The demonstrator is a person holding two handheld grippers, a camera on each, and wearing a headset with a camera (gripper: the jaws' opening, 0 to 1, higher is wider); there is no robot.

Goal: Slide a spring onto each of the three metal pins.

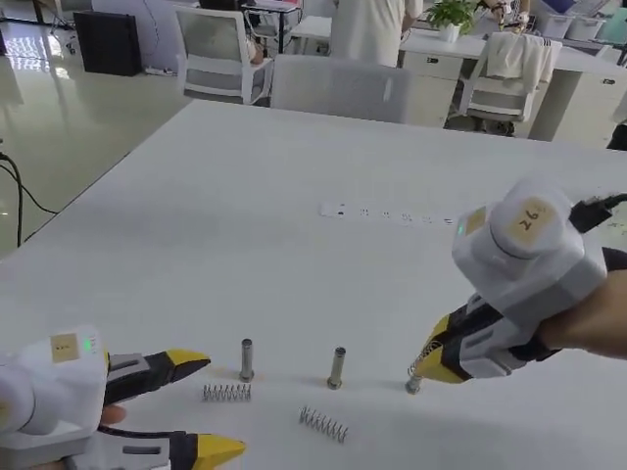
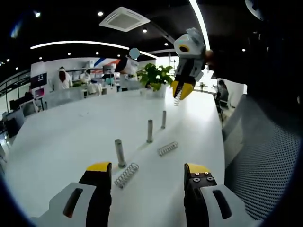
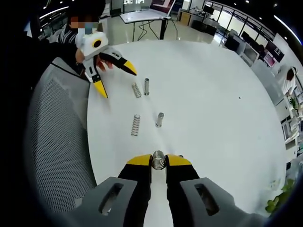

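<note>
While one spring (image 3: 159, 161) sits clamped in the right gripper (image 1: 426, 364), jaws closed down on the coil, it hangs just over the right-hand pin (image 1: 413, 384); can't tell if the coil is over the tip yet. Middle pin (image 1: 337, 367) and left-hand pin (image 1: 246, 359) stand upright and bare, all three in a row near the front edge of the tabletop (image 1: 294, 196). First loose spring (image 1: 226, 392) lies flat just beside the left-hand pin's base; second loose spring (image 1: 323, 424) lies closer to the front edge, near the middle pin. Left gripper (image 1: 211, 406) hovers at the front edge left of the pins, jaws wide apart, nothing held, tips near the first loose spring
</note>
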